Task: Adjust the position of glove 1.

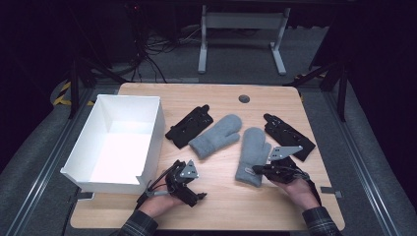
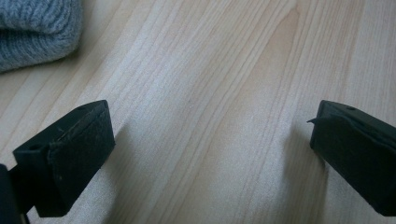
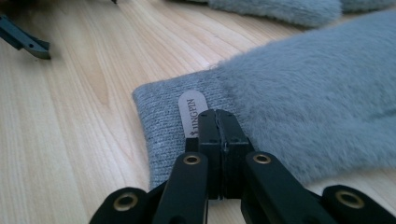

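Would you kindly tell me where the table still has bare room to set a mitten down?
Bare wood lies along the near edge of the table, between the left gripper and the right gripper, and along the far edge around the round cable hole. The middle is crowded: two grey mittens between two black gloves. The white box is empty.

Grey fuzzy mitten [image 1: 252, 156], blk gloves [image 1: 191, 126], white box [image 1: 123, 142], light wood-grain table [image 1: 226, 206]
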A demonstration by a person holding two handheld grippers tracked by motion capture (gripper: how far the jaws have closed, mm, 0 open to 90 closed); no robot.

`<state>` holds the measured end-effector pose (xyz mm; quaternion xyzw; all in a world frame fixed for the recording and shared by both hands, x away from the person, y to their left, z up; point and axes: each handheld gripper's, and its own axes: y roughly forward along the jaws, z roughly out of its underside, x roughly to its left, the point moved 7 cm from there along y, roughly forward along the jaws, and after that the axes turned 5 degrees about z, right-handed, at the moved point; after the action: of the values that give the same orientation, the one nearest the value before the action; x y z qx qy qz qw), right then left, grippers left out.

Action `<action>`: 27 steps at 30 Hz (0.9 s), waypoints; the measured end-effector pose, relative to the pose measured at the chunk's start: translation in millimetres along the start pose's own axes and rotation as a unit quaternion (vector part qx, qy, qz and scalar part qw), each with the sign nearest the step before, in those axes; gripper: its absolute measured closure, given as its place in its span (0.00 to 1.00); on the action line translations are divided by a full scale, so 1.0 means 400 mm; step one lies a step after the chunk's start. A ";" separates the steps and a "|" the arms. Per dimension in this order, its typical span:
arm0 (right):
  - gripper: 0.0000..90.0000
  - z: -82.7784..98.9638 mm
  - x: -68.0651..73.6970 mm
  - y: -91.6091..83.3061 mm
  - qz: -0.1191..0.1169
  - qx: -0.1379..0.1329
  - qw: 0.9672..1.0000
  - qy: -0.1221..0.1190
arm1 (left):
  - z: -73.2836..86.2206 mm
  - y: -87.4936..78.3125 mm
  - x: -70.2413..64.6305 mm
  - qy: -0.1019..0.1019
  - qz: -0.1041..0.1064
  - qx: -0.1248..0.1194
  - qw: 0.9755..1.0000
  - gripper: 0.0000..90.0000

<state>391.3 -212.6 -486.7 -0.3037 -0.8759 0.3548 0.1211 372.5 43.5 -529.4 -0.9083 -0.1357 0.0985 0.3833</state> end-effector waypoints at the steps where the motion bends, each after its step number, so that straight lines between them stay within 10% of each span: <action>1: 1.00 -0.003 0.006 0.003 -0.004 0.001 1.000 -0.002 | 0.000 0.000 0.000 0.000 0.000 0.000 1.000 0.00; 27: 1.00 -0.066 0.163 0.081 -0.078 -0.001 0.995 -0.057 | 0.000 0.000 0.000 0.000 0.000 0.000 1.000 0.00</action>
<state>366.0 -139.6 -490.4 -0.2135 -0.9029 0.3599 0.0982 372.4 43.5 -529.4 -0.9082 -0.1358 0.0987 0.3835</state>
